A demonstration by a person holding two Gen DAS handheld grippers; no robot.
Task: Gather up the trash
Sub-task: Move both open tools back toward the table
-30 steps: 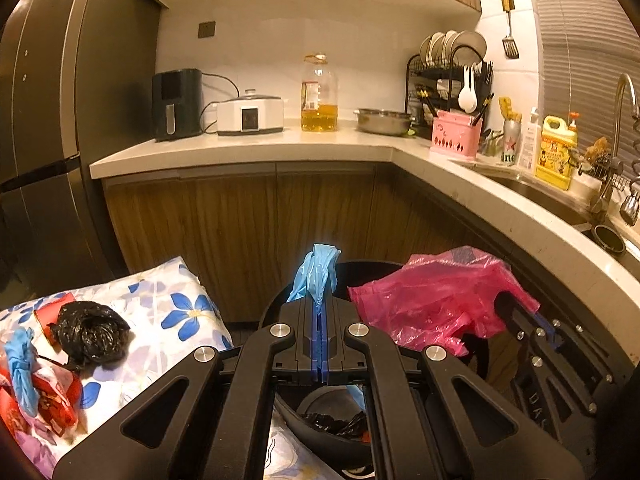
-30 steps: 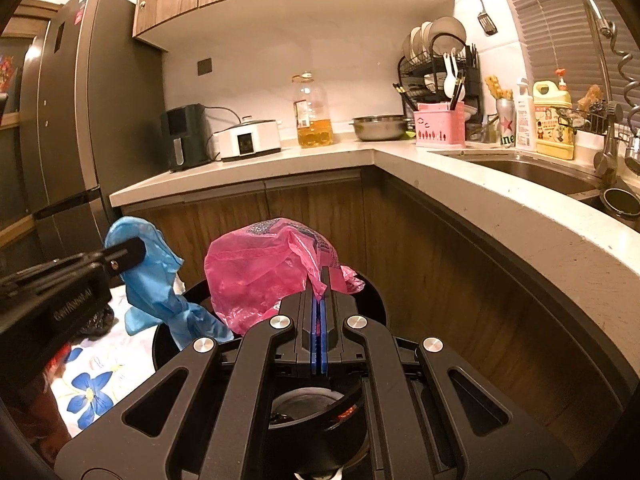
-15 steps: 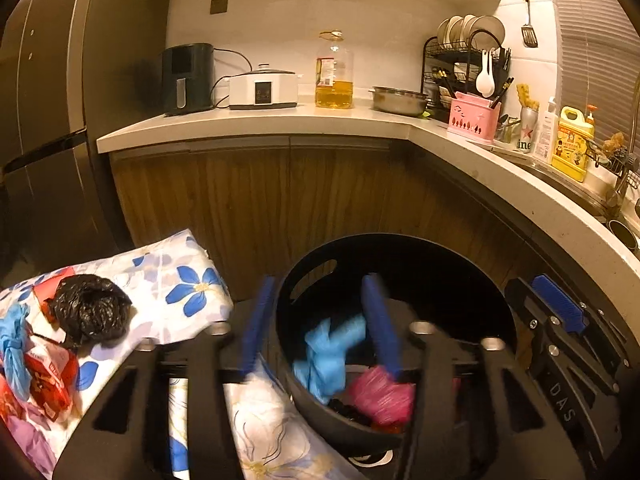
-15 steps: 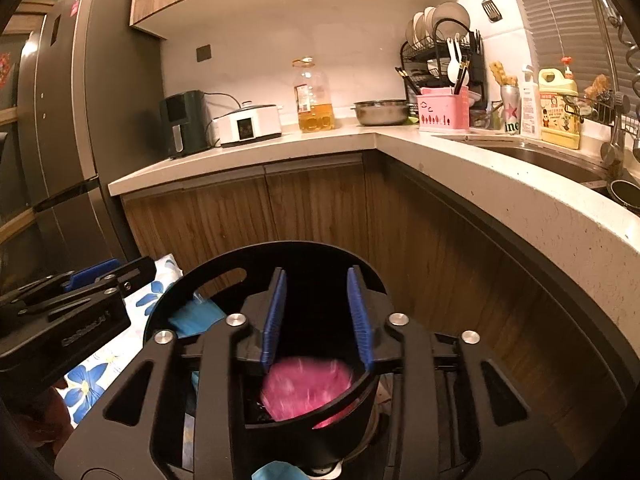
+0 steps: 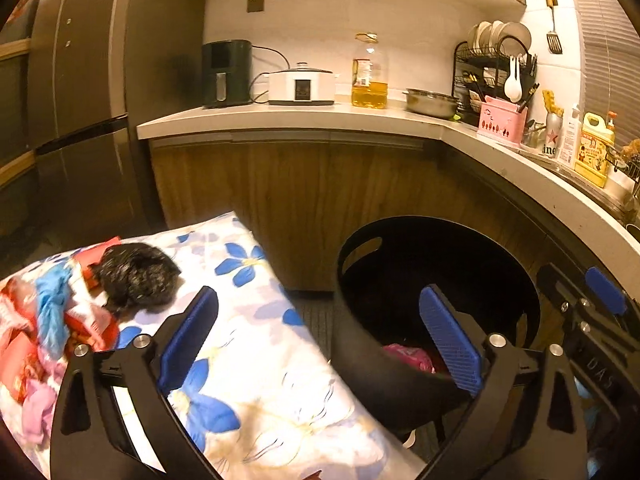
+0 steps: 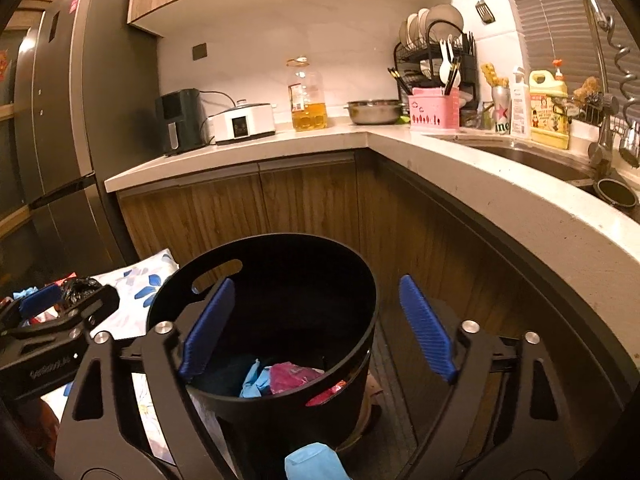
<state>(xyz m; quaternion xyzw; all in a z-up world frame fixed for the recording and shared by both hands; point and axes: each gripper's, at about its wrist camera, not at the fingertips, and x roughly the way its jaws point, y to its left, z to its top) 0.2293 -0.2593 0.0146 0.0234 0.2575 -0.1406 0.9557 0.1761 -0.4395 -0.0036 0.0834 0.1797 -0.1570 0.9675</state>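
My left fingers (image 5: 320, 332) and right fingers (image 6: 316, 320) are opening, nothing between them. Pink bag (image 6: 294, 376) and blue glove (image 6: 254, 380) lie inside the black bin (image 6: 360, 288).

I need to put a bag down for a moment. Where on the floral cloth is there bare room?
The floral cloth is bare on the side toward the round black plastic bin, between the crumpled black plastic bag and the bin's wall. Its far-left end is crowded with red wrappers and a blue glove.
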